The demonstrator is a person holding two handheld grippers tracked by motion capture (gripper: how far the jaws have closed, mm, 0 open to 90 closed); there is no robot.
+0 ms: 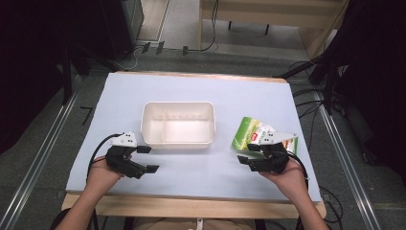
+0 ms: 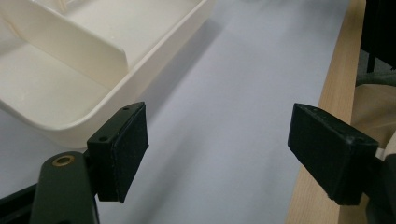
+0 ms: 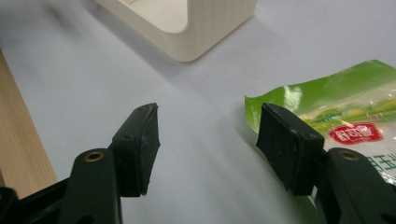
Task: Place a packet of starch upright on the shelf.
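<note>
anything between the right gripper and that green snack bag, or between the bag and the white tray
Nothing visible does. The right gripper has open jaws at the near corner of the green plastic snack bag, one jaw over its edge. Bare pale tabletop lies between the bag and the white divided plastic tray.

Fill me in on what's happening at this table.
A person sits at a pale blue-covered table with a black two-jaw gripper in each hand. The right gripper is at the corner of a green and white plastic snack packet lying flat; its jaws are apart with nothing between the pads. The left gripper is open beside a cream plastic divided tray, which looks empty. The packet has not been picked up.
</note>
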